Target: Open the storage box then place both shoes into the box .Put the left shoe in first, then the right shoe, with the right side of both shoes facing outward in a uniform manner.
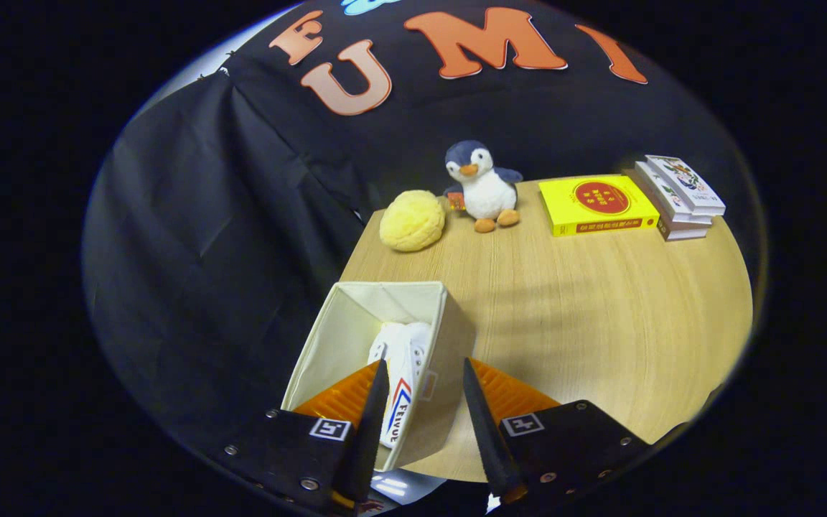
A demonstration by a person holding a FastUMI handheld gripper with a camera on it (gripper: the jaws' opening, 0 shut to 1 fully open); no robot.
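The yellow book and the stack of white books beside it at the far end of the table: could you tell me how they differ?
The yellow book is one thick volume with a red circle on its cover; the stack of white books is several thinner volumes piled up. The yellow book lies nearer the plush penguin. Both lie flat on the wooden table, far beyond the open fingers.

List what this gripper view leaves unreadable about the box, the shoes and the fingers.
- Storage box: its near end and floor are hidden behind the gripper fingers.
- White shoe: lies in the box against the right wall; its near end is covered by the left finger. Left or right shoe cannot be told.
- A second shoe: whether one lies under the left finger is hidden.
- Gripper: fingers apart, gripping nothing.
- Books: cover print too small.
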